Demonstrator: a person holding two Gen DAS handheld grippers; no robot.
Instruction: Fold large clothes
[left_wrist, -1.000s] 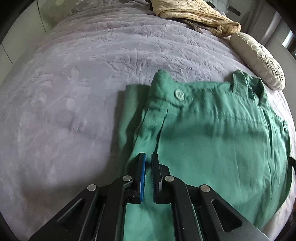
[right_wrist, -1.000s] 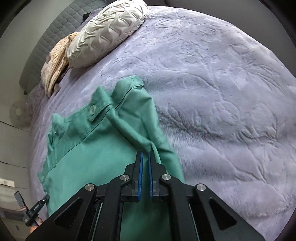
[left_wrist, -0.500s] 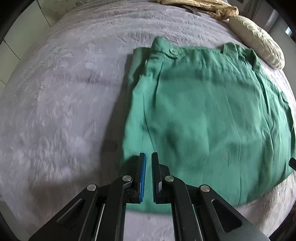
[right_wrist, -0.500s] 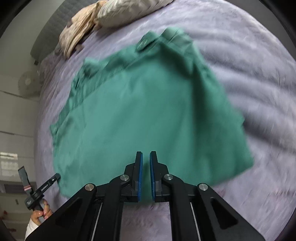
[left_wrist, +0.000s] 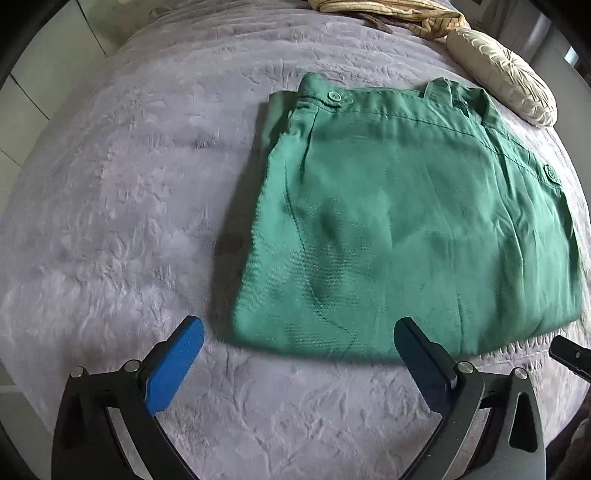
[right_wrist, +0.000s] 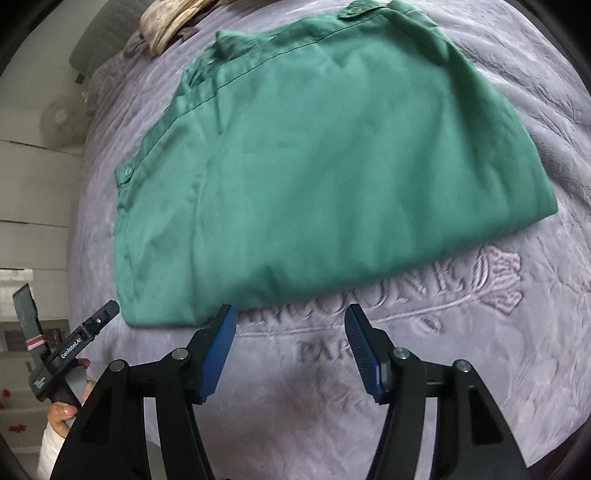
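Observation:
A green buttoned garment (left_wrist: 399, 229) lies folded flat into a rough rectangle on a lilac plush bedspread (left_wrist: 122, 192). It also shows in the right wrist view (right_wrist: 314, 166). My left gripper (left_wrist: 299, 339) is wide open and empty, just short of the garment's near edge. My right gripper (right_wrist: 290, 323) is open and empty, above the bedspread (right_wrist: 480, 332) at the garment's near edge. The left gripper shows in the right wrist view at lower left (right_wrist: 74, 343), held by a hand.
A cream ribbed pillow (left_wrist: 506, 74) lies at the far right of the bed. A striped beige cloth (left_wrist: 391, 11) is heaped at the head of the bed, also seen in the right wrist view (right_wrist: 170, 18). Raised lettering (right_wrist: 388, 295) marks the bedspread.
Both grippers let go of the green garment, pulled back toward the near edge and opened wide. The garment now lies flat and folded.

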